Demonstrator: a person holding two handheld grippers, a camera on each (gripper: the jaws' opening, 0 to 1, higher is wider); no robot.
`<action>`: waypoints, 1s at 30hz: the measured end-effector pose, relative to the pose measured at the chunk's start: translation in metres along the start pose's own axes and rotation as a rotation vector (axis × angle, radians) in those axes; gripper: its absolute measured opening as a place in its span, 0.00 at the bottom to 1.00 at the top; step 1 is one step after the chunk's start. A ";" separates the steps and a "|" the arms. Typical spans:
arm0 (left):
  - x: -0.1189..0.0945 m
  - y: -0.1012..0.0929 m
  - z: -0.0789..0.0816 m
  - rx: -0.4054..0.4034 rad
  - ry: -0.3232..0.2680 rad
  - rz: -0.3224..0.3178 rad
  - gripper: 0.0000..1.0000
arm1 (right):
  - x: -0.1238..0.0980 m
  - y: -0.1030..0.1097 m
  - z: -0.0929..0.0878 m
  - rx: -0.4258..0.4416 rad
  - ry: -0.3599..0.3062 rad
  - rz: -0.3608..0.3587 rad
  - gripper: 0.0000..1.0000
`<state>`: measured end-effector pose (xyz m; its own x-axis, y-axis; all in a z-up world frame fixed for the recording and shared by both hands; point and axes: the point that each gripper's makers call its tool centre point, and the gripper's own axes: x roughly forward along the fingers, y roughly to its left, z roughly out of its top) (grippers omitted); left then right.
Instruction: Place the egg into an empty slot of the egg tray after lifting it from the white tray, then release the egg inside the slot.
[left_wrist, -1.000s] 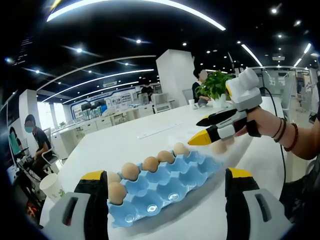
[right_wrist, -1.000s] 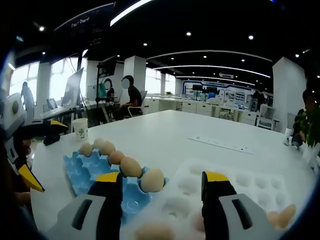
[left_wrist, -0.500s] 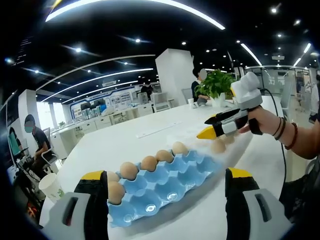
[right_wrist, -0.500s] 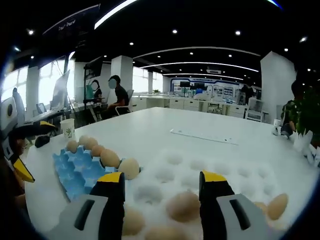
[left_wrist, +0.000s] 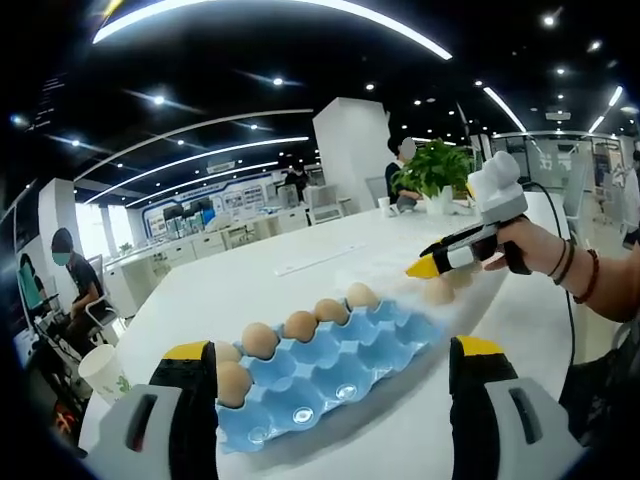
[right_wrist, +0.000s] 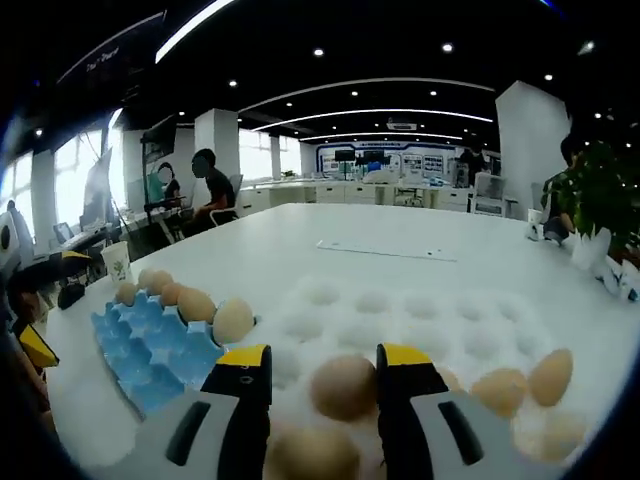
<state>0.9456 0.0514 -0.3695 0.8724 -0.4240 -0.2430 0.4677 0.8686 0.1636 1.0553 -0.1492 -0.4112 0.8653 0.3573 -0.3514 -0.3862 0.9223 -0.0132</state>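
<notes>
Egg (right_wrist: 343, 386) is bracketed by right gripper (right_wrist: 323, 363) jaws on white tray (right_wrist: 420, 310), contact unclear; left gripper (left_wrist: 330, 352) held apart over blue egg tray (left_wrist: 330, 365); paper cup (left_wrist: 103, 374) beside.

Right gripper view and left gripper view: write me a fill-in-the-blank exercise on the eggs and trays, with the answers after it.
1. The egg tray with a row of eggs along one edge is coloured ____.
2. In the right gripper view, the right gripper has its jaws on either side of one ____ lying in the white tray.
3. The row in the egg tray holds ____ eggs.
4. The left gripper hovers with its jaws wide ____.

Answers: blue; egg; five; open
</notes>
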 end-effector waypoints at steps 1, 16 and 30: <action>0.000 0.000 0.000 0.002 0.001 0.000 0.99 | 0.000 -0.002 -0.002 -0.015 0.014 -0.017 0.37; 0.001 0.000 0.000 0.011 0.008 -0.010 0.99 | 0.003 -0.012 -0.009 0.027 0.154 -0.156 0.29; 0.001 0.003 0.000 0.008 0.008 -0.006 0.98 | 0.000 -0.012 -0.010 0.039 0.144 -0.131 0.27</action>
<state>0.9473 0.0536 -0.3696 0.8683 -0.4275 -0.2514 0.4745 0.8637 0.1700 1.0570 -0.1619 -0.4204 0.8520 0.2115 -0.4790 -0.2581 0.9656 -0.0328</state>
